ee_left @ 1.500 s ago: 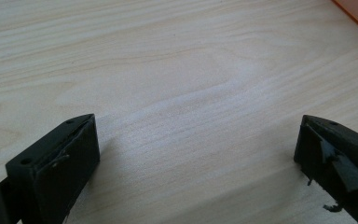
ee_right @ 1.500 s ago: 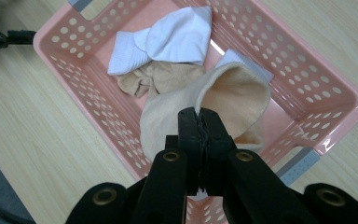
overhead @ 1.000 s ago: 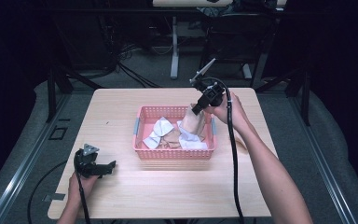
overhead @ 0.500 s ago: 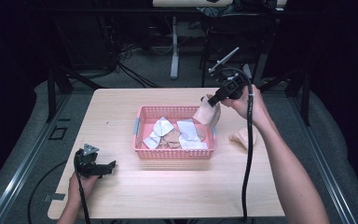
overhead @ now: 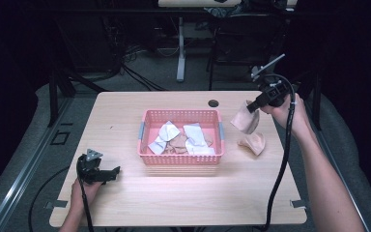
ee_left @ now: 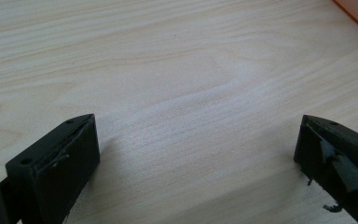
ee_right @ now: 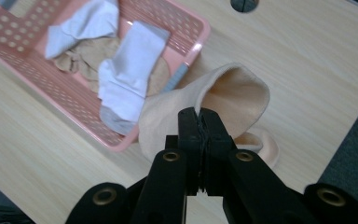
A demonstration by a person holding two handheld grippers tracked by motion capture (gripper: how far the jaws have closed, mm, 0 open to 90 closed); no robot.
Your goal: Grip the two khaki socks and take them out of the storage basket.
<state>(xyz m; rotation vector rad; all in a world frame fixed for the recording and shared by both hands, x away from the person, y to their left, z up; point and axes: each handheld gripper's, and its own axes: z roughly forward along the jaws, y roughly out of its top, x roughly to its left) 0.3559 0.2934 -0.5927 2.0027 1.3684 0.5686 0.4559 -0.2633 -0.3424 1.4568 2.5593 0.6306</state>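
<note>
the right hand-held gripper (overhead: 257, 105), jaws clamped on a limp beige fabric sock (overhead: 245, 120), has carried it right, clear of the pink perforated plastic basket (overhead: 181, 161), probably to join its mate (overhead: 254, 142) on the counter (overhead: 125, 116).

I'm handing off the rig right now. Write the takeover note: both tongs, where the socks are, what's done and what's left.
Right tongs: shut on a beige sock, held above the table right of the basket.
Left tongs: open, empty, low over bare table at the near left.
Second beige sock: lying on the table right of the basket, just under the held one.
Basket: holds white socks and beige ones mixed together.
Done: one sock looks to be out on the table, another in hand.
Left, probably: set the held sock by its mate, then carry on with those in the basket.
</note>
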